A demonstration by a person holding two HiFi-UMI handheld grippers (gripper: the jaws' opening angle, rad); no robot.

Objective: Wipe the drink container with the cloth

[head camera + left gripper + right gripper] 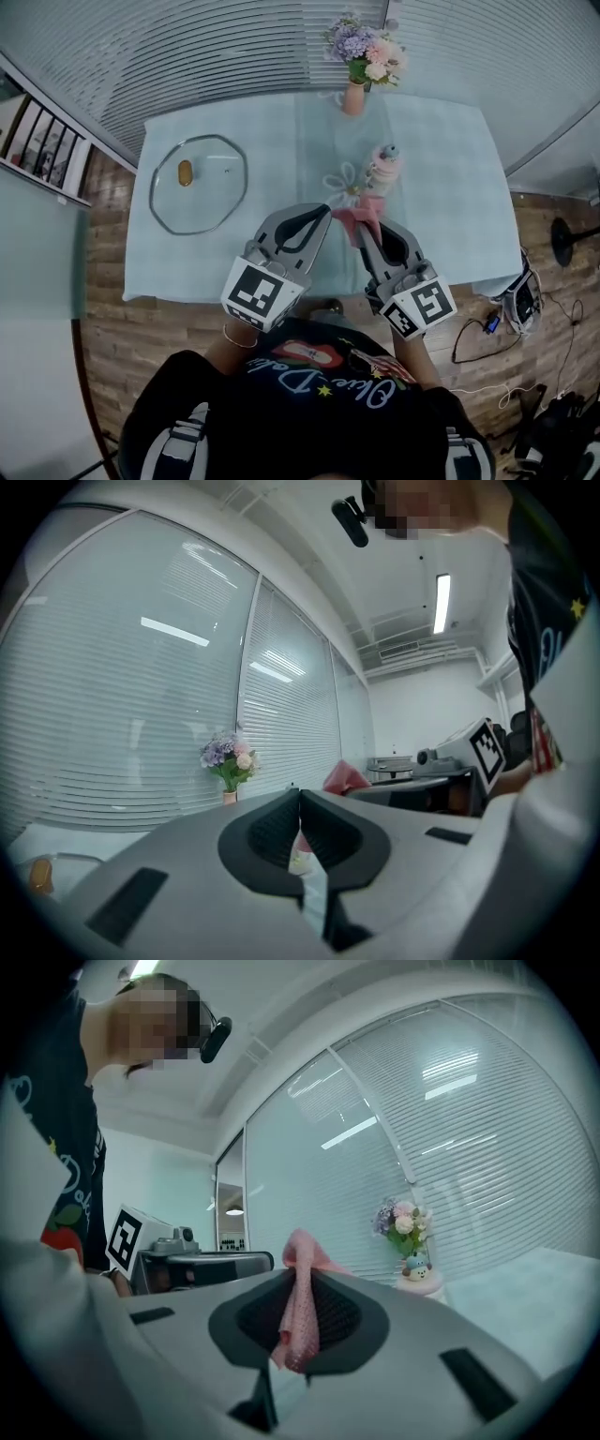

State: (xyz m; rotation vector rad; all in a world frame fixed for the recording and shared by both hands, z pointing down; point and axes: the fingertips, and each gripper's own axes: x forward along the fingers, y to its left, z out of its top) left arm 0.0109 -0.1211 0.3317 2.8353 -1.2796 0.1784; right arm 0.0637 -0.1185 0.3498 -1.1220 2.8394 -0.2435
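The drink container (pixel 384 167), a pink and white cup with a small figure on its lid, stands upright on the table right of centre. It also shows in the right gripper view (pixel 417 1274). My right gripper (pixel 362 231) is shut on the pink cloth (pixel 358 216), which bunches up between its jaws (pixel 302 1316) just short of the container. My left gripper (pixel 326 210) is shut with nothing in it, its tip right beside the cloth (pixel 345 778). A sliver of the container shows below the left gripper's closed tips (pixel 300 791).
A glass pot lid (pixel 199 183) with a brown knob lies on the table's left half. A vase of flowers (pixel 366 47) stands at the far edge by the blinds. The light blue tablecloth (pixel 441 216) covers the table. Cables (pixel 487 328) lie on the wooden floor at right.
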